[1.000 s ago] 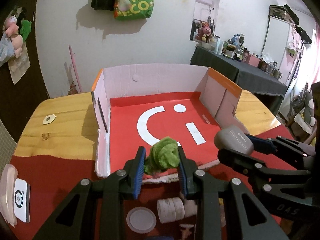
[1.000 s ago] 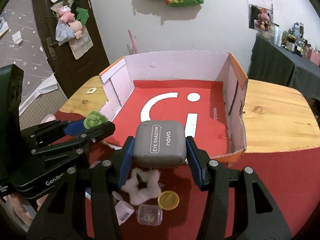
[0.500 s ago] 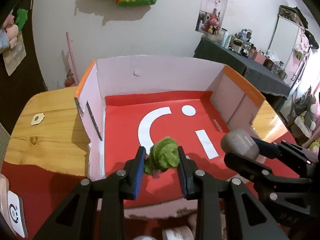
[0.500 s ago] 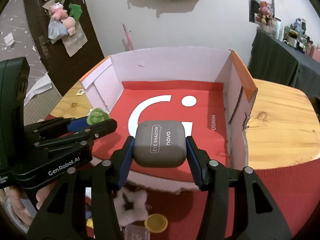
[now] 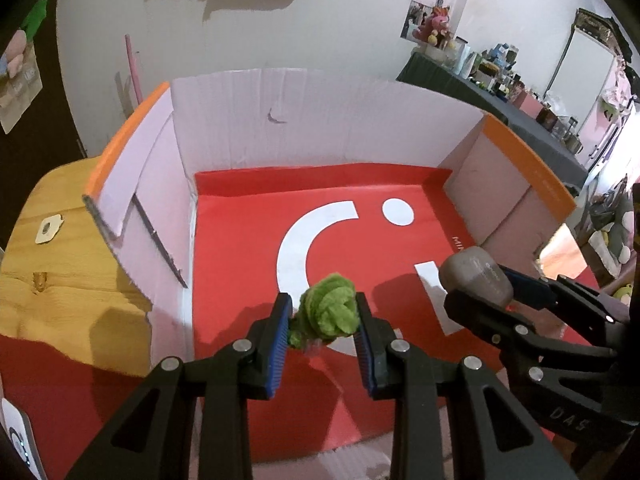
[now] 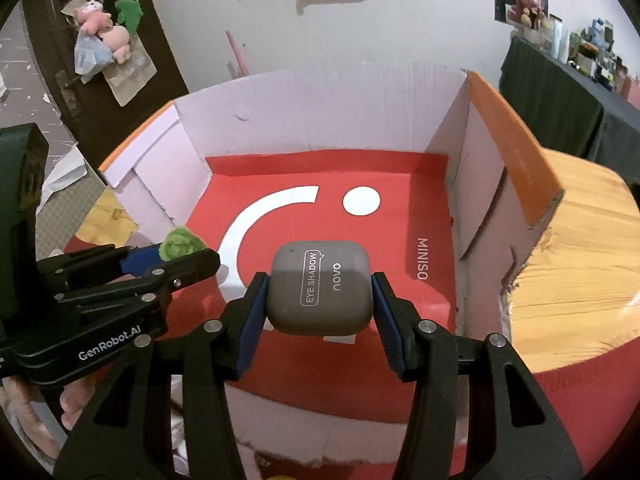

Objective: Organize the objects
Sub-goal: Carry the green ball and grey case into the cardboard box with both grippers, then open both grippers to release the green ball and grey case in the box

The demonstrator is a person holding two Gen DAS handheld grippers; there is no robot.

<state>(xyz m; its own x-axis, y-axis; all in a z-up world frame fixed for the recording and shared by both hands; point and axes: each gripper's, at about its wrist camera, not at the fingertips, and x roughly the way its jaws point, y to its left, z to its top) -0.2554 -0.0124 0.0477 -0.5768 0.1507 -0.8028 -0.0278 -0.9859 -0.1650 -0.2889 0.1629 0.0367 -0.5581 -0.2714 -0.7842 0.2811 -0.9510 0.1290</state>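
Note:
My left gripper (image 5: 322, 318) is shut on a fuzzy green scrunchie (image 5: 329, 312) and holds it above the red floor of an open cardboard box (image 5: 280, 112). My right gripper (image 6: 320, 296) is shut on a grey eye shadow case (image 6: 320, 290), also held over the box floor (image 6: 400, 240). The case shows in the left wrist view (image 5: 476, 276) at the right, and the scrunchie shows in the right wrist view (image 6: 180, 242) at the left. Both grippers are side by side inside the box's open front.
The box has white walls with orange edges (image 6: 516, 160) and stands on a wooden table (image 6: 580, 260) with a red cloth (image 5: 80, 380). A white device (image 5: 16, 440) lies at the left table edge. A white sticker (image 5: 48, 230) lies on the wood.
Both grippers have moved forward from the cloth in front of the box to over the box floor, each still holding its object. The small items on the cloth have dropped out of view.

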